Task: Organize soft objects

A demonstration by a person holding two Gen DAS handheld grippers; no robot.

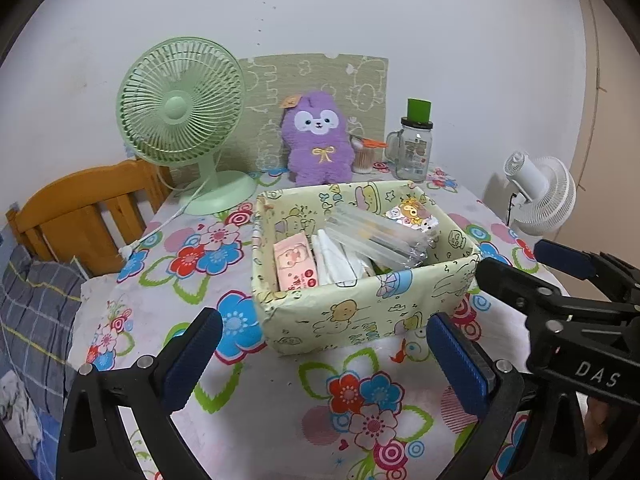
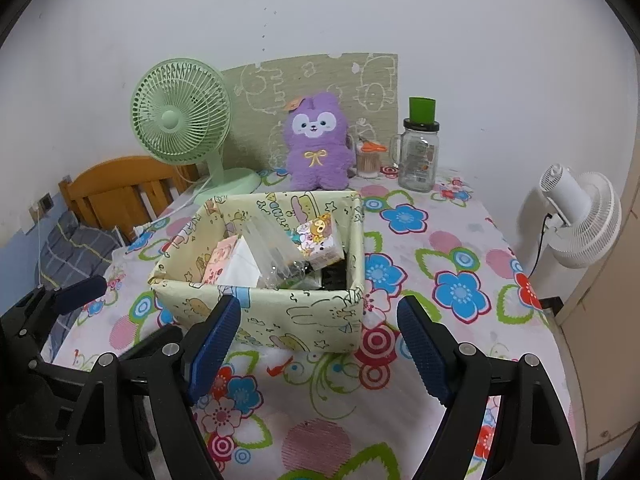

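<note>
Box [image 1: 352, 320] of patterned pale-green paper sits mid-frame on your floral tabletop [image 1: 280, 420], holding packets. Your left gripper [image 1: 324, 354] and right gripper [image 2: 320, 350] both have jaws wide, empty. Beyond stands a purple plush [image 1: 318, 140].

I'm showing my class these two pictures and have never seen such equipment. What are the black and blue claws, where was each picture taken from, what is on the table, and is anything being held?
The claws are two hand-held grippers, one in each of a person's hands; no robot arm is involved. Each carries a camera looking along its fingers.

One picture looks out from the left gripper, the other from the right gripper. Both are open and hold nothing.

On the flowered tablecloth stands a patterned box with packets inside. Behind it are a purple plush toy, a green fan and a glass jar.
</note>
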